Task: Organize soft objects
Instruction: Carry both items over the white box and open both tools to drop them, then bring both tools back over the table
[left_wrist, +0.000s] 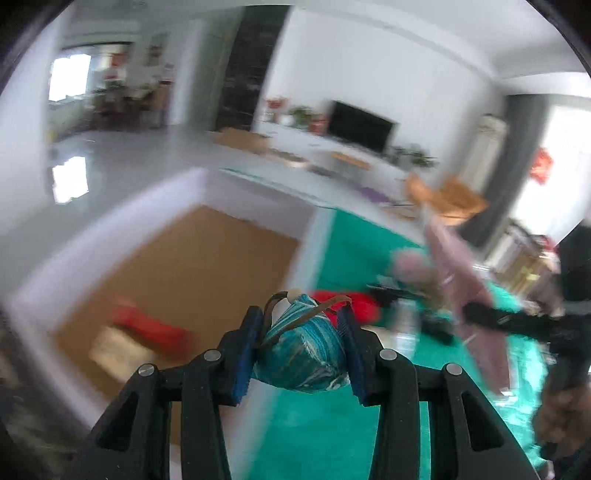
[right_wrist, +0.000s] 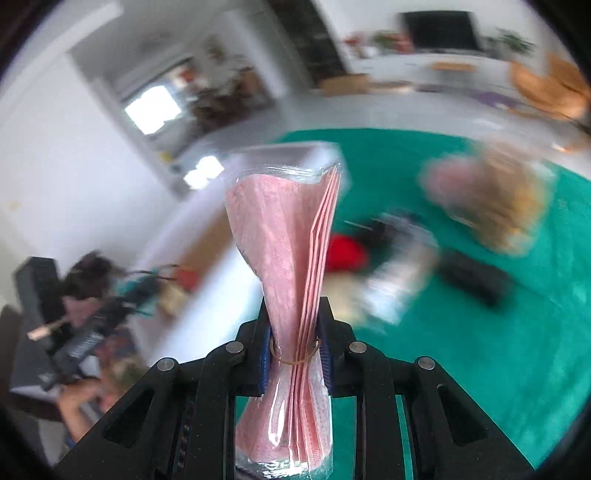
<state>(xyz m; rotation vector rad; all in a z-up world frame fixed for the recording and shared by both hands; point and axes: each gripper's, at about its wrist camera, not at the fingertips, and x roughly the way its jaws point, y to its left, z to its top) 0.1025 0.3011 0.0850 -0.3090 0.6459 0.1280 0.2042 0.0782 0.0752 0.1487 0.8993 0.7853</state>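
Note:
My left gripper (left_wrist: 301, 325) is shut on a teal striped pouch (left_wrist: 304, 352) with a brown cord, held in the air beside the white box (left_wrist: 255, 210). My right gripper (right_wrist: 295, 332) is shut on a clear bag of folded pink cloths (right_wrist: 284, 236), bound with a rubber band and held upright above the green mat (right_wrist: 480, 350). The right gripper and its pink bag also show at the right of the left wrist view (left_wrist: 465, 280). The left gripper with the teal pouch shows blurred at the left of the right wrist view (right_wrist: 110, 306).
The white box has a brown floor with a red item (left_wrist: 147, 325) and a pale item (left_wrist: 114, 349) inside. On the green mat (left_wrist: 354, 254) lie a red soft item (right_wrist: 345, 253), a black item (right_wrist: 476, 278), a clear packet (right_wrist: 397, 291) and a pink-and-tan plush heap (right_wrist: 491, 195).

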